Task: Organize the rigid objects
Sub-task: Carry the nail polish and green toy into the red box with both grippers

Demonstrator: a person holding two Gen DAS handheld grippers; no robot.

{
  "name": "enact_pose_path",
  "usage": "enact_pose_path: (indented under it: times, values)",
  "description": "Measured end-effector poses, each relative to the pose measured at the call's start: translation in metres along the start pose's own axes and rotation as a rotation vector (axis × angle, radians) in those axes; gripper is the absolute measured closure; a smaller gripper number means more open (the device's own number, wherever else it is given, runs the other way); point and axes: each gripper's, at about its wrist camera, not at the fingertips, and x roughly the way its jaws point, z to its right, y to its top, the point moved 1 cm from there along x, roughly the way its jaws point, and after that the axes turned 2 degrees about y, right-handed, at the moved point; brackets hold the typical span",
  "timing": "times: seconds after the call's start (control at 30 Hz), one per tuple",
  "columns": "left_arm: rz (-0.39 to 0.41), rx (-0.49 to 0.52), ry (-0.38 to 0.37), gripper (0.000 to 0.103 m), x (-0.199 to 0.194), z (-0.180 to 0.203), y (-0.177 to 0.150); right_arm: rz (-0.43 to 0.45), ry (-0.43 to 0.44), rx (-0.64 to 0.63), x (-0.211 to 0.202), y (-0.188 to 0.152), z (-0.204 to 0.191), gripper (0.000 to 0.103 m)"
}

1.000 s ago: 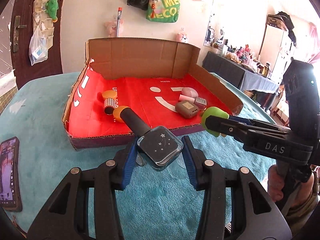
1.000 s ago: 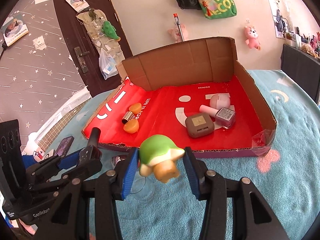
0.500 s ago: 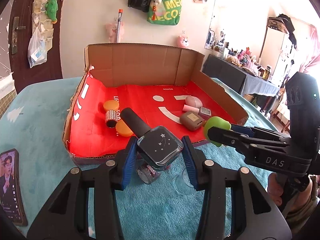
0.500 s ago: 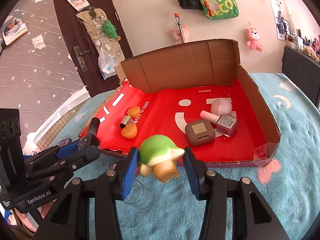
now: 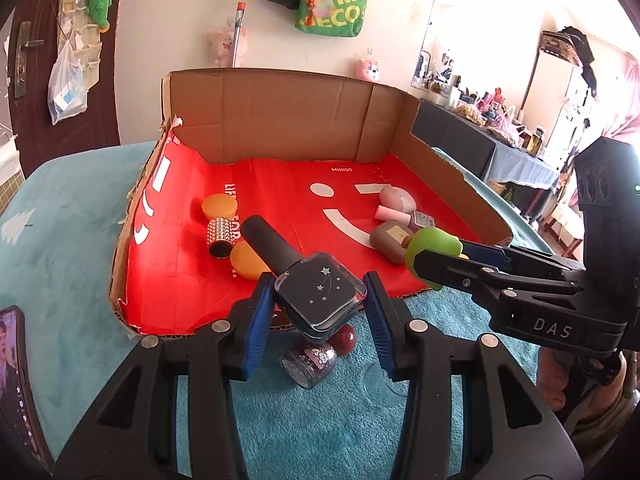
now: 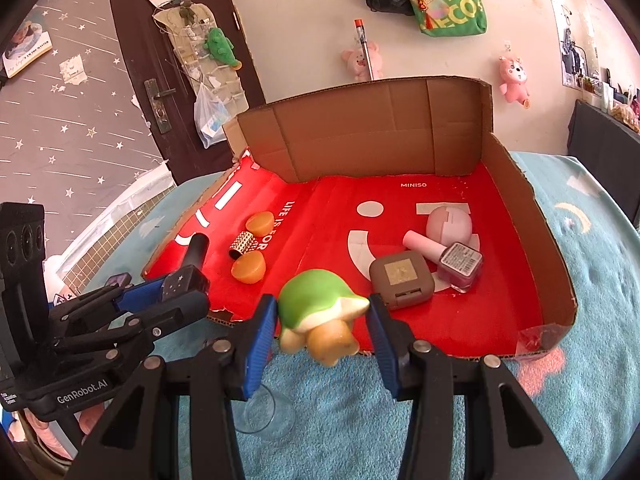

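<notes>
Two loads are in carry toward the red-lined cardboard tray (image 5: 280,136): the left gripper (image 5: 318,300) is clenched on a black star-printed nail polish bottle (image 5: 316,292), its cap pointing to eleven o'clock over the tray's near edge, and the right gripper (image 6: 322,316) clasps a green turtle toy (image 6: 316,300) above that same edge. Next, I judge, each must go forward over bare red floor, clear of the orange caps (image 5: 218,207) at ten o'clock and the brown compact (image 6: 402,278) at one o'clock, then let go low.
</notes>
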Motion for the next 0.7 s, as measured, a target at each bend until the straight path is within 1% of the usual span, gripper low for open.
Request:
enact_pose_path:
  times: [0.4,0.7]
  values:
    - [-0.084,-0.004,-0.027,0.061,0.027,-0.005,0.002,-0.081,0.002,0.012,0.027,0.004,0.008,0.054]
    - [-0.109,0.006,-0.051,0.061,0.036,-0.002,0.002,-0.124,-0.001,0.014,0.04,0.005,0.011,0.054]
